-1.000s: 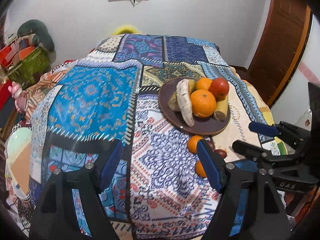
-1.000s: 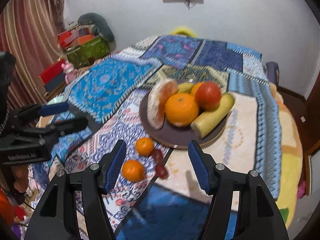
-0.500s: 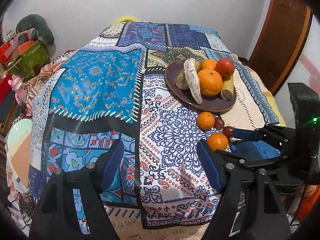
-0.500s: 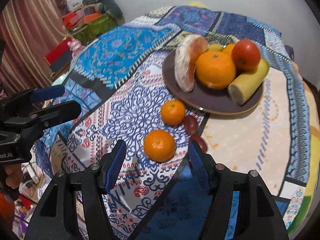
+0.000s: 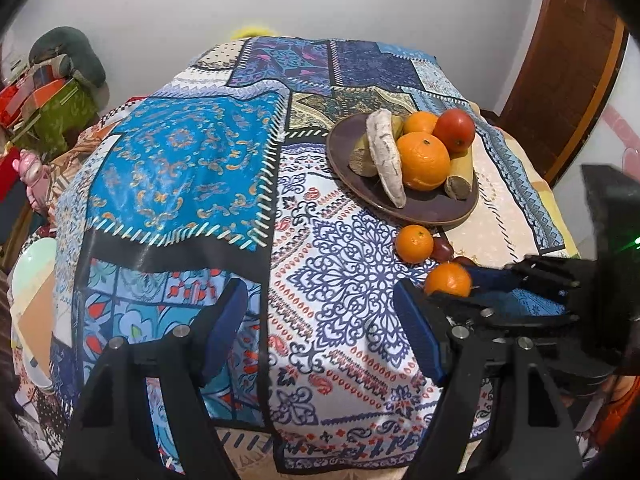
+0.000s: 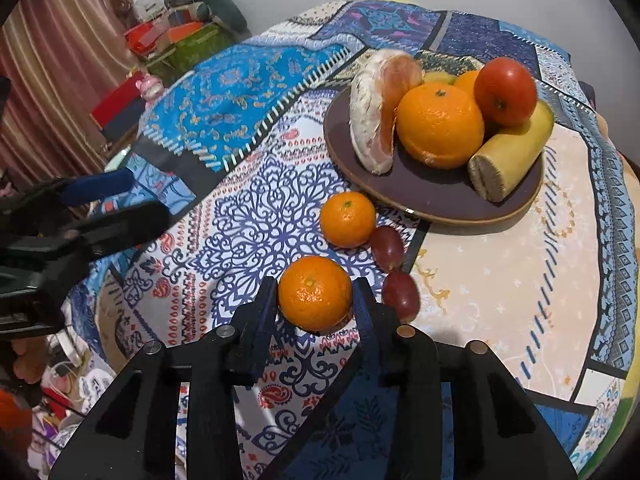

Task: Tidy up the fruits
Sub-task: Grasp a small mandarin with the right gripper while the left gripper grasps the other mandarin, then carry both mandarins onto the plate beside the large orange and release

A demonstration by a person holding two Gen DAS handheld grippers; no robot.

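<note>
A brown plate (image 6: pixel 436 196) on the patterned tablecloth holds a big orange (image 6: pixel 439 125), a red tomato (image 6: pixel 505 91), a pomelo wedge (image 6: pixel 378 114) and a banana (image 6: pixel 512 152). In front of it lie a small orange (image 6: pixel 347 219) and two red grapes (image 6: pixel 387 247). My right gripper (image 6: pixel 315 294) is shut on a second small orange (image 6: pixel 315 293) on the cloth; that orange also shows in the left wrist view (image 5: pixel 447 280). My left gripper (image 5: pixel 320 312) is open and empty over the cloth, left of the fruit.
The round table's cloth (image 5: pixel 192 160) drops off at the near edge. Boxes and bags (image 5: pixel 44 100) stand at the far left by the wall. A wooden door (image 5: pixel 568 72) is at the right.
My right gripper moved forward and down and closed around the nearer small orange. The left gripper drew back a little and stays open.
</note>
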